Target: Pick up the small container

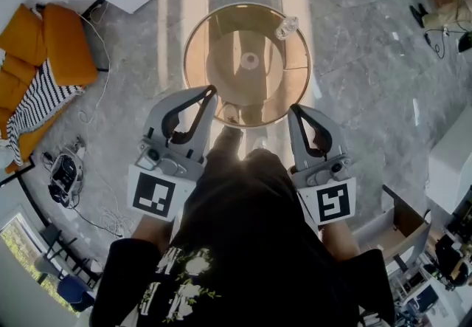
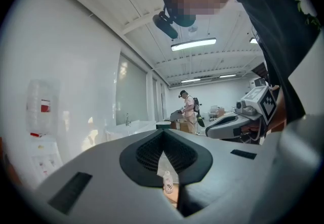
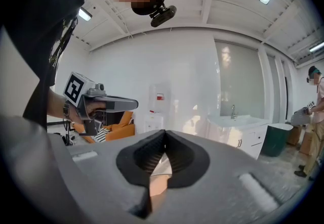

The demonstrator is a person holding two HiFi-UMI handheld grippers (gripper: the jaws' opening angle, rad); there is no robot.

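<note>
The small container [image 1: 286, 26], a clear little bottle, lies on the far right part of a round glass table [image 1: 198, 38] with a gold rim. Both grippers are held at the table's near edge, well short of the bottle. My left gripper [image 1: 212, 89] points at the near left rim with its jaws together and nothing in them. My right gripper [image 1: 295, 107] sits at the near right rim, also shut and empty. In the left gripper view the bottle [image 2: 168, 181] shows through the gap below the closed tips [image 2: 163, 133]. The right gripper view shows closed jaws [image 3: 163, 133] and the left gripper [image 3: 101, 104] beyond.
An orange sofa [image 1: 44, 45] with a striped cloth stands at the left, with cables and a device on the floor beside it. A cardboard box [image 1: 402, 222] sits at the right. Another person [image 2: 190, 109] stands far back by a sink counter [image 3: 238, 122].
</note>
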